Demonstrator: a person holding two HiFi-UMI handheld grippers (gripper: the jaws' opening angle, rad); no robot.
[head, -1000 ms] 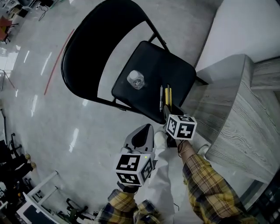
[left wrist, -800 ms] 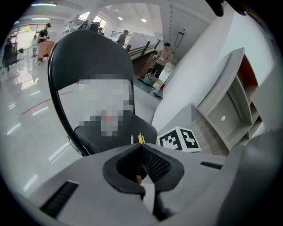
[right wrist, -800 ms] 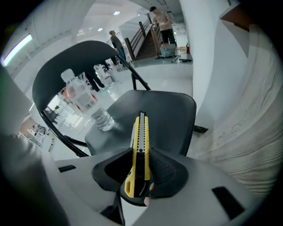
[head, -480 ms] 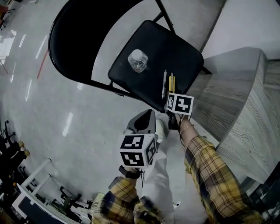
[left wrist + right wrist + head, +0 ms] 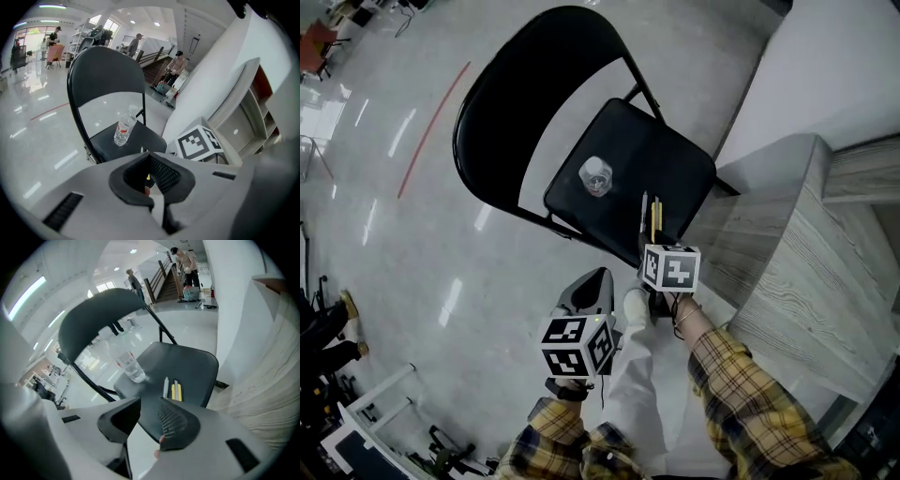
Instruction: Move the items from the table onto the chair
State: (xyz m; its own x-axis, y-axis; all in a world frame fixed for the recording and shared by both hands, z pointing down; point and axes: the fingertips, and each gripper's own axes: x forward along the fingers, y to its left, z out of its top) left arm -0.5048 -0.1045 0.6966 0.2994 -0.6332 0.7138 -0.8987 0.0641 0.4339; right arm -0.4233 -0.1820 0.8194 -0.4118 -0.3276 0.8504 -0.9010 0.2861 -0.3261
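A black folding chair (image 5: 670, 159) stands on the floor left of the table. On its seat stand a clear water bottle (image 5: 596, 175) and, nearer the front edge, a grey pen (image 5: 643, 214) beside a yellow pen (image 5: 655, 217). My right gripper (image 5: 147, 420) hovers just short of the seat's front edge with its jaws open and nothing between them; its marker cube (image 5: 670, 267) hides its tips in the head view. My left gripper (image 5: 602, 276) hangs lower left of it over the floor, shut and empty. The bottle (image 5: 131, 366) and pens (image 5: 171, 390) lie ahead of the right jaws.
A grey wood-grain table (image 5: 811, 272) fills the right side, close to the chair's right edge. A white wall (image 5: 834, 66) rises behind it. The person's white trouser leg (image 5: 633, 375) and shoe are below the grippers. Glossy floor (image 5: 422, 244) spreads to the left.
The right gripper pushed closer to the pens at the seat's front edge, then drew back a little. The left gripper sank slightly. Neither gripper's jaws changed.
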